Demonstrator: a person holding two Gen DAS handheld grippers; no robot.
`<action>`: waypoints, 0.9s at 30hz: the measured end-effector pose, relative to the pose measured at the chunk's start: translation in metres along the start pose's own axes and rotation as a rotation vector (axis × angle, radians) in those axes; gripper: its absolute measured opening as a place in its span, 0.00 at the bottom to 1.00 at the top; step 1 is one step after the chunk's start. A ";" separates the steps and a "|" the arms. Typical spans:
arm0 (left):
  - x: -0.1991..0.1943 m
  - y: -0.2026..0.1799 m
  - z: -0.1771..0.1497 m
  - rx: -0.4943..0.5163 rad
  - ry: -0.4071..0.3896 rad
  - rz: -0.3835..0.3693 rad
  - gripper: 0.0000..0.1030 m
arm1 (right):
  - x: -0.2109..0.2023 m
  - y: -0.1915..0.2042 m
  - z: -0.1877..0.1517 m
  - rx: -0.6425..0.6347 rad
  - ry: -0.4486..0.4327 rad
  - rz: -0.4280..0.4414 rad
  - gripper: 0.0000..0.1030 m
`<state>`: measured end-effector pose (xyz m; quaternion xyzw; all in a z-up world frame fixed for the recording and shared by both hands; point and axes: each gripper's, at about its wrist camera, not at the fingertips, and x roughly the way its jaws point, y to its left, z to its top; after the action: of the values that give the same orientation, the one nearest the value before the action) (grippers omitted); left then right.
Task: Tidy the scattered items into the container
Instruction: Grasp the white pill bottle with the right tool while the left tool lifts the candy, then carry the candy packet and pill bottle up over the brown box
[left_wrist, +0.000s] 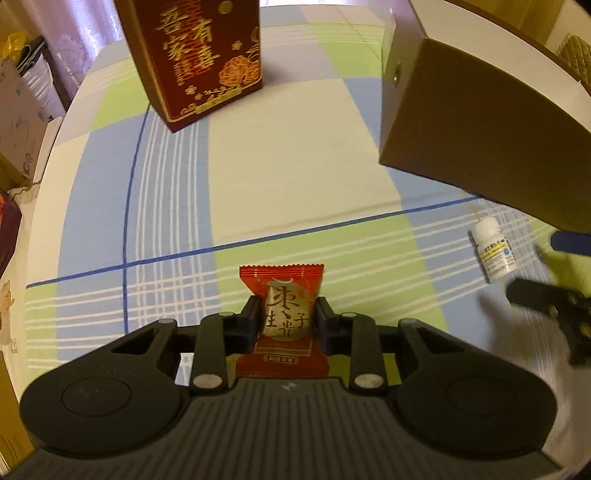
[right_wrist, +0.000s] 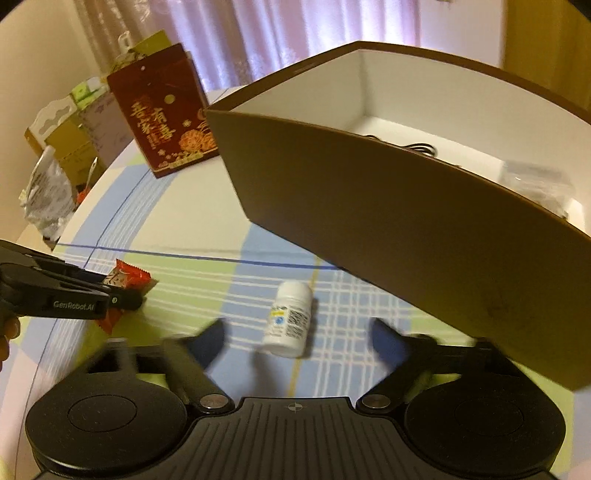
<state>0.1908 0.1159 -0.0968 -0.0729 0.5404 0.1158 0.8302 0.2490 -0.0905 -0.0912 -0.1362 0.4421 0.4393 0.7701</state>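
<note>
**Two items left outside the box**

Checked cloth (left_wrist: 295, 177) in blue, green and cream covered the table, with curtains behind. The left gripper (left_wrist: 286, 321) pinched a red candy packet (left_wrist: 284, 317) printed with Chinese characters. The right gripper (right_wrist: 295, 339) hung spread wide around a white pill bottle (right_wrist: 288, 317) lying on its side, its label too small to read. The brown box (right_wrist: 406, 236) already held a few things. "GenRobot.AI" showed on the left tool's side.
</note>
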 end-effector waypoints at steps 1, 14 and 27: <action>-0.001 0.001 -0.001 -0.004 0.000 -0.001 0.25 | 0.004 0.000 0.001 0.003 0.001 -0.006 0.79; 0.002 0.000 0.001 0.008 -0.003 -0.004 0.25 | 0.025 0.002 -0.002 -0.080 0.041 -0.034 0.29; -0.010 -0.038 -0.030 0.118 -0.007 -0.147 0.25 | -0.009 -0.002 -0.042 -0.087 0.078 -0.048 0.29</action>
<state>0.1706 0.0705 -0.0996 -0.0629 0.5364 0.0227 0.8413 0.2247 -0.1217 -0.1078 -0.1972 0.4489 0.4341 0.7558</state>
